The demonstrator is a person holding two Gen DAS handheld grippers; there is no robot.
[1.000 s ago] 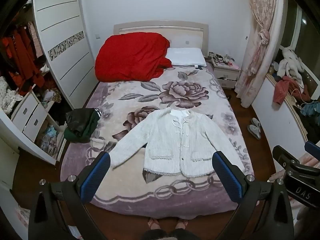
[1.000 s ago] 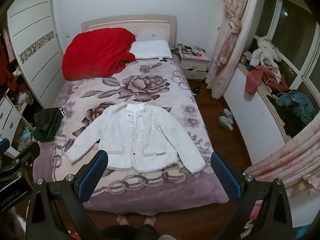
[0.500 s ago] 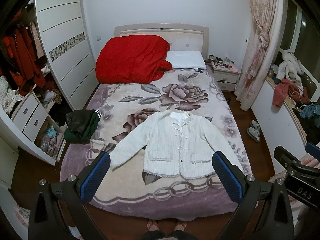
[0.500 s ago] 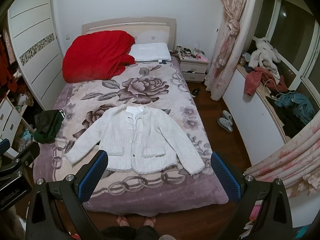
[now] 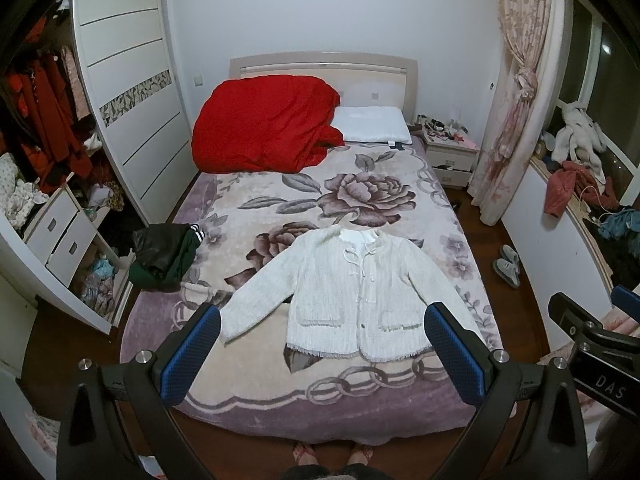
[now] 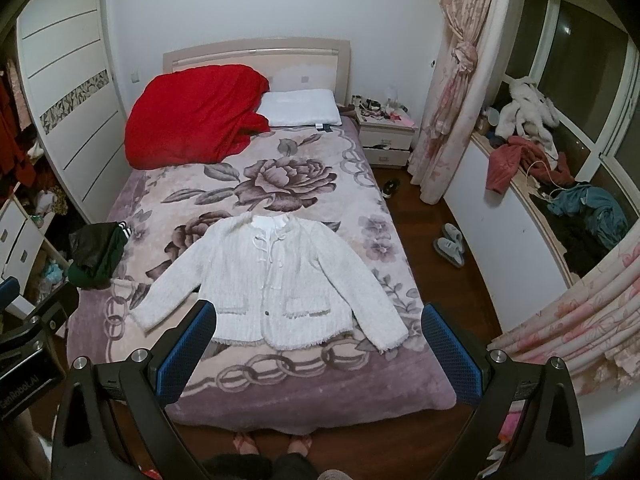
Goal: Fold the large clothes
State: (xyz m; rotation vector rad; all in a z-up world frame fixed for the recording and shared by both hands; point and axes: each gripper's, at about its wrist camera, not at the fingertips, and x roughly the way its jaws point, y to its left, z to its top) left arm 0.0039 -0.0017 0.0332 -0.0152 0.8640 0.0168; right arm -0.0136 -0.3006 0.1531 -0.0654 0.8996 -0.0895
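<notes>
At the far left of the left wrist view an open wardrobe of white panelled doors [image 5: 132, 92] showed hanging red clothes, and just right of it a crumpled dark green and black garment [image 5: 164, 258] lay at the left edge of the floral, mauve-bordered blanket covering the bed [image 5: 320, 400]. The left hand-held gripper [image 5: 322, 354] hung well above the foot of the bed, its blue-padded jaws spread wide and grasping nothing. In the lower centre lay the task's thing, a fluffy white knitted cardigan [image 5: 352, 296], face up, buttoned, sleeves spread out to either side, well apart from the bunched red duvet [image 5: 264, 124] at the upper centre. The right hand-held gripper [image 6: 320, 354] was likewise released and empty above the hem. Folding had not begun; a good start would probably be taking one cuff in each gripper, pinching only the sleeve layer, and laying each across the chest without dragging the body. Clutter on the windowsill [image 6: 532, 200] at the right played no part.
</notes>
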